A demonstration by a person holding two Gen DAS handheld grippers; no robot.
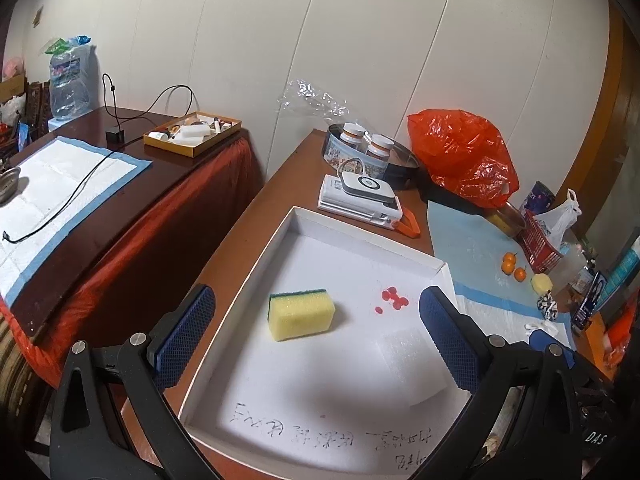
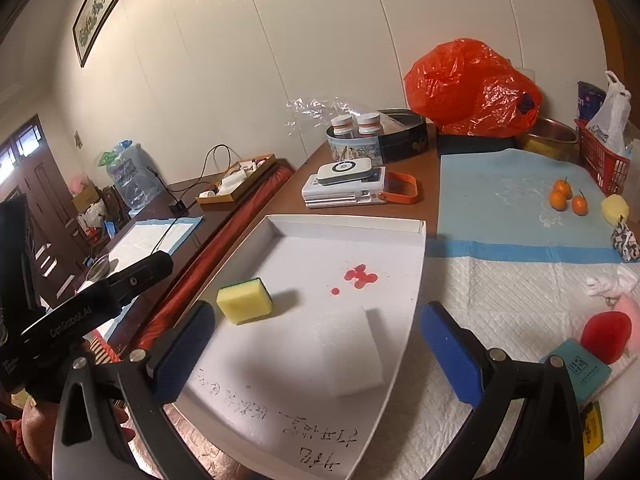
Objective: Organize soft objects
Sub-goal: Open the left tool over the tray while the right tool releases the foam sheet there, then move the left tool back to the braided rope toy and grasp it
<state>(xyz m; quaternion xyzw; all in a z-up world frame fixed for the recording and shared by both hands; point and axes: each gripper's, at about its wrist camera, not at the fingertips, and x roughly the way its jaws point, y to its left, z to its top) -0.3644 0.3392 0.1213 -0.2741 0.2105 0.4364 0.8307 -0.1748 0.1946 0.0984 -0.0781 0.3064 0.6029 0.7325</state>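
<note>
A white shallow box (image 1: 362,229) (image 2: 344,224) lies on the brown table. In it sit a yellow sponge with a green back (image 1: 301,313) (image 2: 245,300) and a white foam block (image 1: 416,364) (image 2: 352,354). My left gripper (image 1: 316,328) is open and empty, hovering above the box with the yellow sponge between its fingers' line. My right gripper (image 2: 316,344) is open and empty above the box, over the white block. On the padded mat to the right lie a red sponge (image 2: 606,336), a small yellow sponge (image 2: 615,209) (image 1: 541,283) and a white cloth (image 2: 610,282).
Red spots (image 1: 394,299) (image 2: 360,275) stain the box floor. Behind the box are stacked power banks (image 1: 360,198) (image 2: 346,186), a tin with bottles (image 2: 360,138), an orange plastic bag (image 2: 472,88), a red basket (image 2: 600,156), small oranges (image 2: 564,198). A second table (image 1: 80,184) stands left.
</note>
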